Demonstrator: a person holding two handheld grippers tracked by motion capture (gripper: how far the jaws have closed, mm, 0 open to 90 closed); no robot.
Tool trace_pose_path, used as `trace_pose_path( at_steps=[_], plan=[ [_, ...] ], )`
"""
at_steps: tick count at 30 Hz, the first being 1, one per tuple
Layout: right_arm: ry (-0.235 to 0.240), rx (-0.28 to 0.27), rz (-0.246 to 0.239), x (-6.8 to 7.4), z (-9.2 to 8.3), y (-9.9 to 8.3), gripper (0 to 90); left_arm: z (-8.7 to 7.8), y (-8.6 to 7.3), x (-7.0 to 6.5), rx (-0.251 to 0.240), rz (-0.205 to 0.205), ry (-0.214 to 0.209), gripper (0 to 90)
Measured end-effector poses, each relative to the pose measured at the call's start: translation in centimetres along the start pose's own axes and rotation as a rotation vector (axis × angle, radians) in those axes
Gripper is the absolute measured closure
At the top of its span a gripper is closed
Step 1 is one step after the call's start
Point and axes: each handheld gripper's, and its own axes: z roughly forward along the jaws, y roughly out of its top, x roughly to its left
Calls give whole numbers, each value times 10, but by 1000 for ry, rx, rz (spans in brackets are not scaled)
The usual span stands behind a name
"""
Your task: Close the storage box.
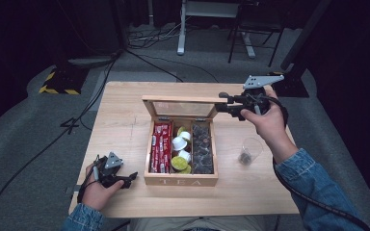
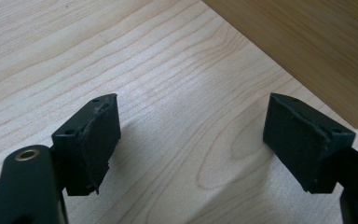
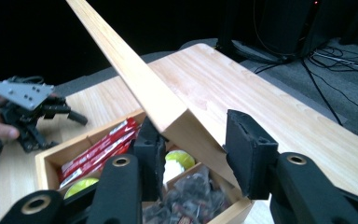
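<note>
Right gripper (image 1: 220, 105) jaws straddle corner of tea box (image 1: 180, 180) raised lid (image 1: 183, 100), grip unclear. Left gripper (image 2: 191, 140) wide open, empty, beside box front.

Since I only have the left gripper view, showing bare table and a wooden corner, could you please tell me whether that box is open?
Observer: Yes, the wooden tea box has its glass-paned wooden lid raised.
Operator: Where is the right gripper?
Observer: The right gripper straddles the lid's right corner; I cannot tell whether it pinches.
Operator: Is anything beside the box?
Observer: A clear plastic cup stands on the light wooden table, to the box's right.
</note>
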Motion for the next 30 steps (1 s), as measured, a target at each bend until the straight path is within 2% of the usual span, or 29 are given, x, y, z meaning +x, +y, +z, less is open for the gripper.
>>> trace_pose_path(
  at_steps=[1,4,11,27,30],
  plan=[
    [-3,-2,-6,6,-1,-6,564,0,0,0,1,-4,-1,193],
    [-2,-4,-8,10,-2,-11,548,0,0,0,1,0,1,192],
    [-28,18,-67,28,-4,-26,504,0,0,-1,0,-8,1,193],
    [-38,44,-72,51,-3,-59,432,0,0,-1,0,-8,1,192],
    [-49,56,-90,56,-2,-65,432,0,0,-1,0,-8,1,192]
  ],
)
